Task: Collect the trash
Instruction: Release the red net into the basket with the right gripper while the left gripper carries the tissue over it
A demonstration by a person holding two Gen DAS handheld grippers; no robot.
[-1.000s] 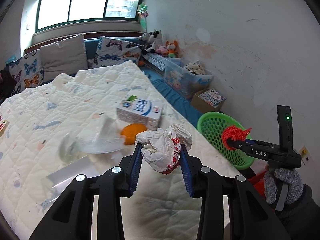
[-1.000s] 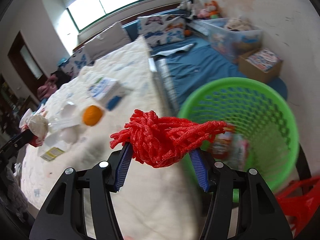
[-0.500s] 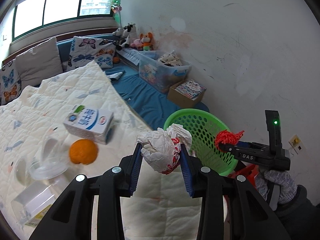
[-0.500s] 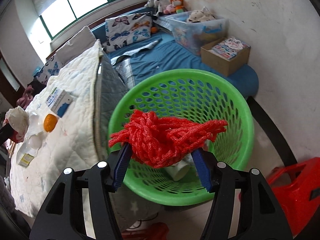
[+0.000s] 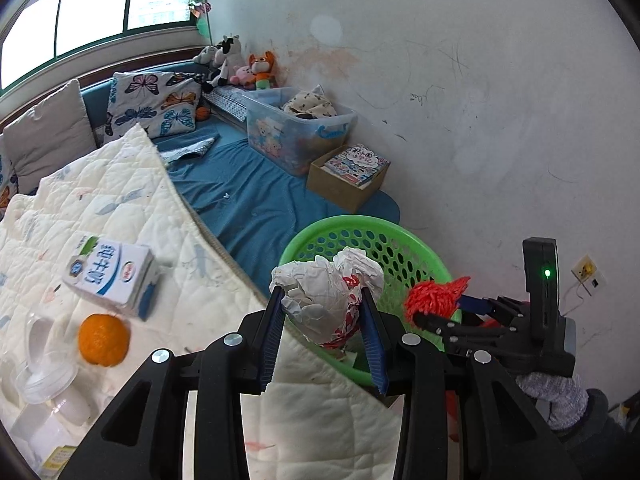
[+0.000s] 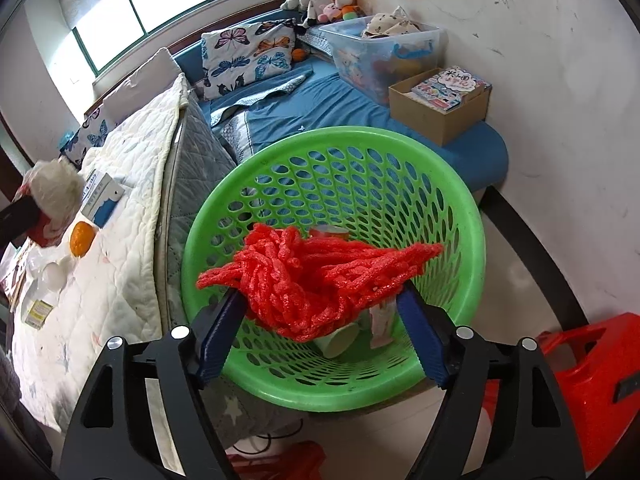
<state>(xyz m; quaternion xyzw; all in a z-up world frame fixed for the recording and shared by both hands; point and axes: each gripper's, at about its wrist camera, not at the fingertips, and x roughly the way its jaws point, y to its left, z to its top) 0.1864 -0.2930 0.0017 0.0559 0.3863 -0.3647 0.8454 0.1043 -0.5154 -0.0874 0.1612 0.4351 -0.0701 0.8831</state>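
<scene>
Green plastic basket [image 6: 460, 216] is the landmark, standing beside the quilted bed [image 5: 132, 216]. Right above its mouth the right gripper [image 6: 320, 308] carries a red foam net [image 6: 316, 276]; its jaws have just been opening, and the net sags between the spread pads, which still touch its ends. Over the basket's bedside rim the left gripper [image 5: 322, 330] clamps narrowly on crumpled white paper [image 5: 320, 296]. An orange [image 5: 104, 340] and a milk carton [image 5: 110, 276] lie on the bed, away from the basket.

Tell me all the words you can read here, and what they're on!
None can be read for sure.
Milk carton: big blue characters, too blurred.
Book in the cardboard box: colourful cover writing, too small.
Yellow label on the quilt: too small.
Right gripper: no lettering visible.
</scene>
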